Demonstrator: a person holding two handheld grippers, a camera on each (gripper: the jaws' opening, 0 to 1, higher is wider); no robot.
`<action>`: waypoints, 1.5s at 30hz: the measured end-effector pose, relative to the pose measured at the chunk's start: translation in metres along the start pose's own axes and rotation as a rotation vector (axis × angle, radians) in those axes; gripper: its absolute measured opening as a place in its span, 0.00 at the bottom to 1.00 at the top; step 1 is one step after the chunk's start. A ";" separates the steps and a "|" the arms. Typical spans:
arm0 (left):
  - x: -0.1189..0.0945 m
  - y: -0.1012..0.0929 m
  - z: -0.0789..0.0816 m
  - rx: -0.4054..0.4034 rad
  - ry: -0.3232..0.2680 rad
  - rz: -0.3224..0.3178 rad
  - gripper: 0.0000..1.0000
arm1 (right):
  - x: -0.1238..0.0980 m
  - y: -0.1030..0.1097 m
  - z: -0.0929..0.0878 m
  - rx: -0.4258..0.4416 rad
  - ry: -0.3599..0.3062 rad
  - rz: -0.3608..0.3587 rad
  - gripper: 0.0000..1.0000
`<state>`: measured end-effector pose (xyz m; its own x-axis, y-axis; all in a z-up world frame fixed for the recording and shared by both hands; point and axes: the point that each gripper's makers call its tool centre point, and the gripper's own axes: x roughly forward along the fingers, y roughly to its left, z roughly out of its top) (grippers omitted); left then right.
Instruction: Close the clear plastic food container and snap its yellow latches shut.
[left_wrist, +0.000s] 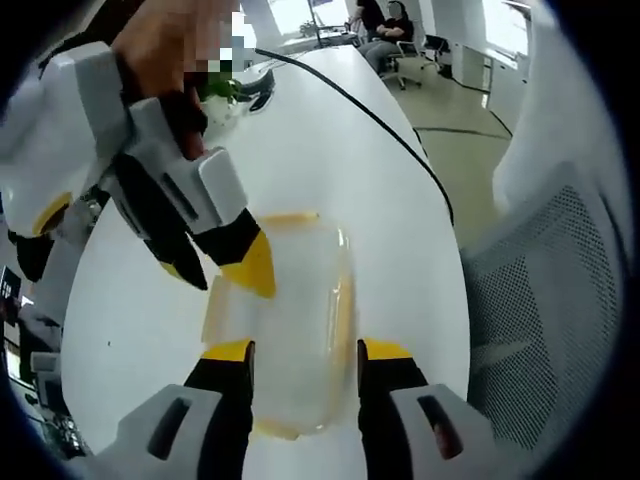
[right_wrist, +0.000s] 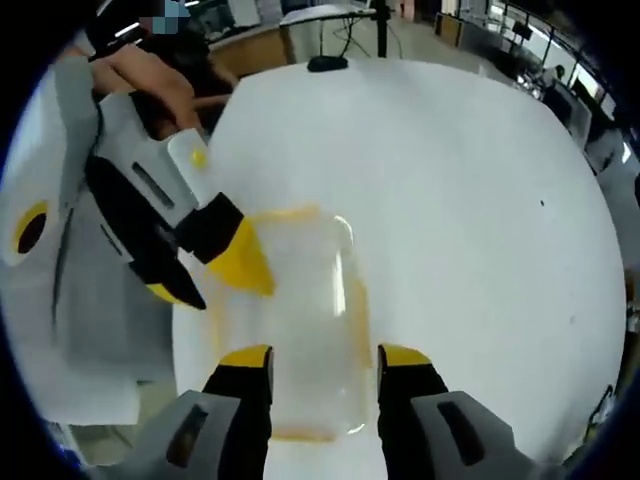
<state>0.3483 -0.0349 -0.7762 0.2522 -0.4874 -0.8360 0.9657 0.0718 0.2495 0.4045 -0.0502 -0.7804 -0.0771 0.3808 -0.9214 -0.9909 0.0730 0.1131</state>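
Clear food container (left_wrist: 295, 330) is sitting flat on the white table (left_wrist: 330, 140), lid down on top, w/ yellow trim running along its edges. In the left gripper view, the left gripper (left_wrist: 304, 352) is reaching over the near end of it, yellow-tipped jaws spread wide, one tip on each side of the box, gap between them spanning nearly the full width of the lid. Can't tell if the tips are touching the walls or just hovering beside them; nothing's clamped.

The other gripper is coming in from upper left in that view, angled down, its yellow tip pressing toward the container's left rim near a yellow latch (left_wrist: 222, 310). A hand (left_wrist: 165, 45) is wrapped around its handle. A black cable (left_wrist: 380, 125) is trailing across the table behind, and a mesh-backed chair (left_wrist: 550, 300) is standing just off the table's right edge. Ppl are sitting at desks far in the bkgd.

Switching to the right gripper view: container (right_wrist: 300, 330) is lying centred below, right gripper (right_wrist: 323, 358) straddling its near end, jaws apart and gripping nothing I can confirm. The left gripper is poking in from the left here, its yellow tip at the box's left rim. Table (right_wrist: 480, 200) is stretching out beyond, a small dark object (right_wrist: 328, 64) resting at its far edge.
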 end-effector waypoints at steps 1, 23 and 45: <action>0.000 0.000 0.000 -0.002 0.000 0.001 0.41 | -0.001 0.000 -0.001 0.001 -0.001 -0.008 0.43; -0.011 0.010 -0.018 0.025 0.031 -0.002 0.56 | -0.015 0.021 -0.025 -0.051 -0.003 -0.077 0.58; -0.007 0.027 -0.045 0.042 0.086 -0.035 0.82 | -0.014 0.024 -0.046 -0.039 0.028 -0.146 0.72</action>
<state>0.3759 0.0095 -0.7856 0.2244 -0.4127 -0.8828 0.9711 0.0190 0.2380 0.3765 -0.0965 -0.7821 0.0654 0.3431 -0.9370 -0.9953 0.0891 -0.0368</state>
